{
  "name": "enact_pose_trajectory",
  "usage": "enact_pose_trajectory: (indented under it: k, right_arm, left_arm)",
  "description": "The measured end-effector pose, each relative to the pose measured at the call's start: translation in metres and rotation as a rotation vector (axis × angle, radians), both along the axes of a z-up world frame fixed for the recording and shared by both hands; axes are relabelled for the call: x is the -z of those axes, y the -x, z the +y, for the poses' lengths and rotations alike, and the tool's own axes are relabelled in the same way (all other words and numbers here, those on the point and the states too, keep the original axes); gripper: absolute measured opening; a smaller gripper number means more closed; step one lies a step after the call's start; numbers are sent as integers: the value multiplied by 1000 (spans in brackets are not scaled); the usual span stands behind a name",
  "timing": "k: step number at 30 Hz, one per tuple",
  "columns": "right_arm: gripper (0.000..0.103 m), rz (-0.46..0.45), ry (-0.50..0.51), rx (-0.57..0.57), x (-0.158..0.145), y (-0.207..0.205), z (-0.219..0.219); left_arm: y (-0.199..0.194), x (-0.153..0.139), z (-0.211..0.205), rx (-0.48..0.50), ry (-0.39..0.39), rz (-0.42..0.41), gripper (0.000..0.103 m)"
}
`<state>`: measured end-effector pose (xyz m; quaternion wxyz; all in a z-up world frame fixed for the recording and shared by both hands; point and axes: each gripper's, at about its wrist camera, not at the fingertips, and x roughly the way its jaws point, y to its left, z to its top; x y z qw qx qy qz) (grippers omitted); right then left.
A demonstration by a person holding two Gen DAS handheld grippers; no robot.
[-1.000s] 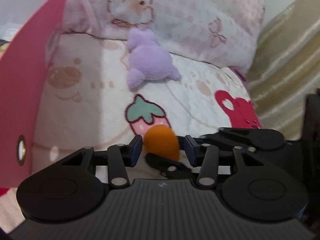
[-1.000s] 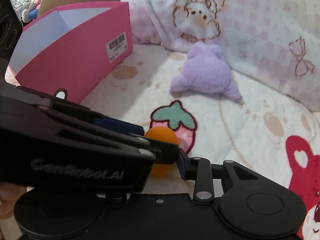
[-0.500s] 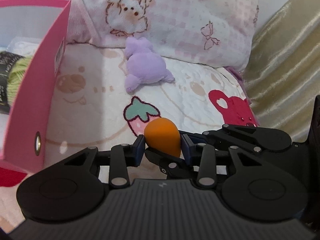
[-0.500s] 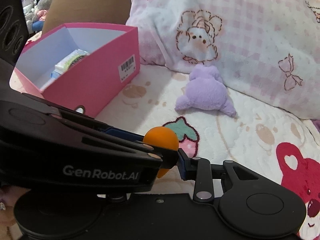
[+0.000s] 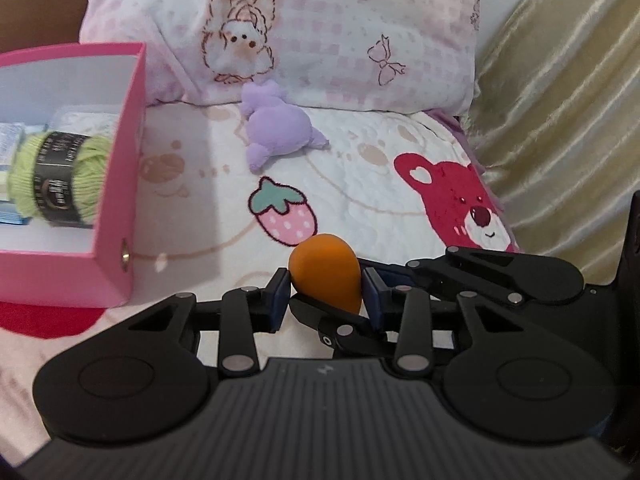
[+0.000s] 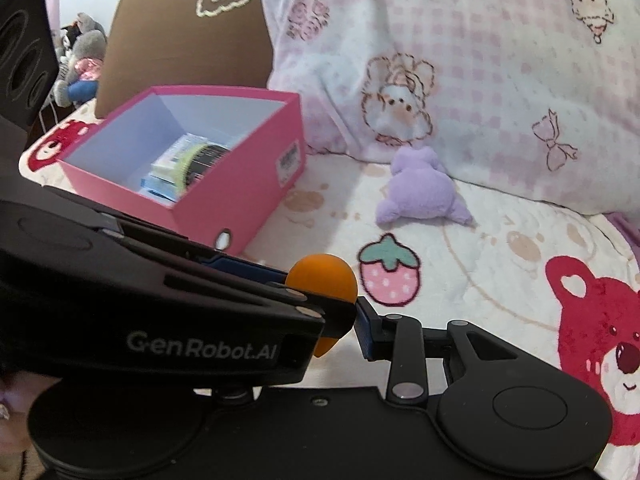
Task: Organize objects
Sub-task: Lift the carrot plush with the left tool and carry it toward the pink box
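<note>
An orange egg-shaped sponge [image 5: 325, 276] sits between the blue pads of my left gripper [image 5: 325, 296], which is shut on it and holds it above the bed. My right gripper [image 6: 340, 320] is crossed with the left one; its right finger [image 6: 366, 334] also presses the same sponge [image 6: 322, 280], and its left finger is hidden behind the left gripper's body. A pink box [image 5: 116, 208] with a green yarn ball [image 5: 60, 176] in it stands to the left; it also shows in the right wrist view [image 6: 240, 184]. A purple plush toy [image 5: 280, 132] lies by the pillow.
A pink checked pillow [image 5: 320, 32] stands at the back. A gold curtain [image 5: 560, 100] hangs on the right. The bed cover [image 5: 360, 184] has strawberry and red bear prints. A brown cushion [image 6: 180, 40] and stuffed toys [image 6: 80, 60] are far left.
Both grippers have risen and pulled back with the orange sponge. The pink box's inside, with the yarn ball, has come into view.
</note>
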<state>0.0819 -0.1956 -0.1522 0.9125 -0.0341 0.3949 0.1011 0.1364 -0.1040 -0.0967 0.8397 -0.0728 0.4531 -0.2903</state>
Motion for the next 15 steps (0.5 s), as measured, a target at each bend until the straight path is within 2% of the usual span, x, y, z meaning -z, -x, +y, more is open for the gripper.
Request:
enact_pose_trajectory:
  k: [9,15]
  right_arm:
    - [40,-3,-64,-7,-18,22,16]
    - [40,56,-98,-3,-32,40,34]
  left_arm:
    - [21,-28,12,12,-84,14,37]
    - [37,-45,29,28,-110,69,37]
